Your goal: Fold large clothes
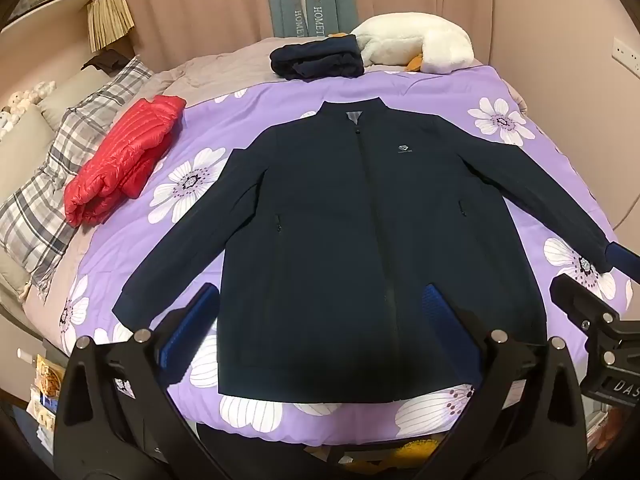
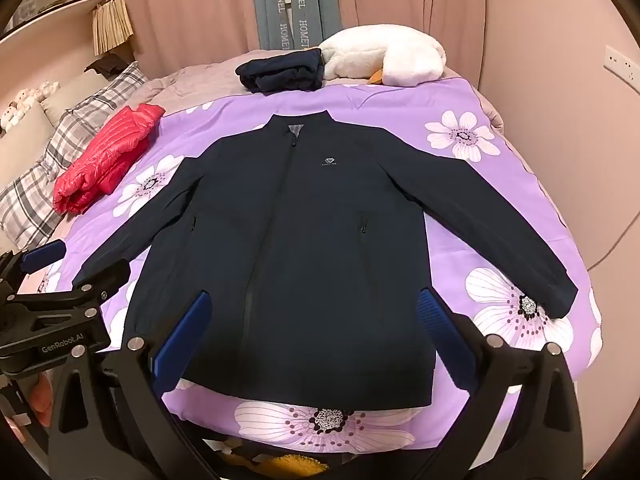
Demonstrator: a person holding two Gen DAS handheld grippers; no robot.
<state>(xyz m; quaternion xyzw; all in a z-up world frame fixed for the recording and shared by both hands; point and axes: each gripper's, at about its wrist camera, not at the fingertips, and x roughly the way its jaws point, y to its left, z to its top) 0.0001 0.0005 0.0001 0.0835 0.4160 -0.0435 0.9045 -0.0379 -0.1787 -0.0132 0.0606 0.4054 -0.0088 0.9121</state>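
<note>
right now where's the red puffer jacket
The red puffer jacket lies folded on the left side of the bed in both wrist views, between the plaid pillow and the spread navy jacket.

We find open purple quilt [image 2: 532,216] along both sleeves of the navy jacket [image 1: 360,216] and below its hem. The red folded jacket [image 1: 124,164] crowds the left approach, with plaid pillows [image 1: 48,200] beyond. A dark folded garment [image 1: 316,60] and a white plush [image 1: 416,44] block the far edge, apparently touching each other.
</note>
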